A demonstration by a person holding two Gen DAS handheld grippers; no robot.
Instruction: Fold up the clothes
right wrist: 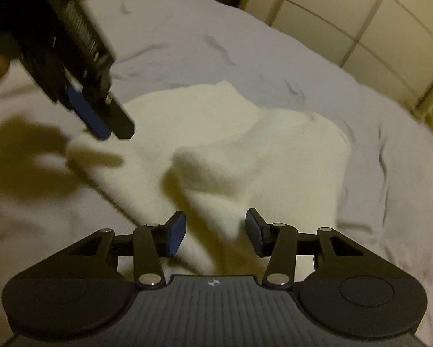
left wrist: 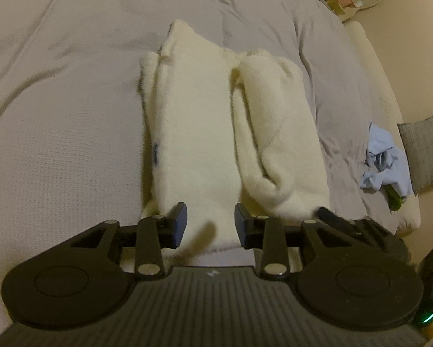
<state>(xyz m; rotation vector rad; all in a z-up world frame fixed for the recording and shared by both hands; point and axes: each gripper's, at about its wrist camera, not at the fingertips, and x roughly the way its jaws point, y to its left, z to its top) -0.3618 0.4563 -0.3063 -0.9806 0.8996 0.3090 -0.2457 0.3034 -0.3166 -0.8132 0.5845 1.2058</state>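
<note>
Cream garment [left wrist: 213, 133] laid lengthwise on the bed [left wrist: 57, 121], sides folded in.
Left claw [left wrist: 210, 225] and right claw [right wrist: 215, 232] are held open, empty, over its near hem; both corners should be pinched evenly before doubling it over.

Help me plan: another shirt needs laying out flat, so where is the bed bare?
Bare grey bedspread lies left of the cream garment and beyond its far end. The right side is crowded: a crumpled blue garment and a grey pillow sit near the edge.
</note>
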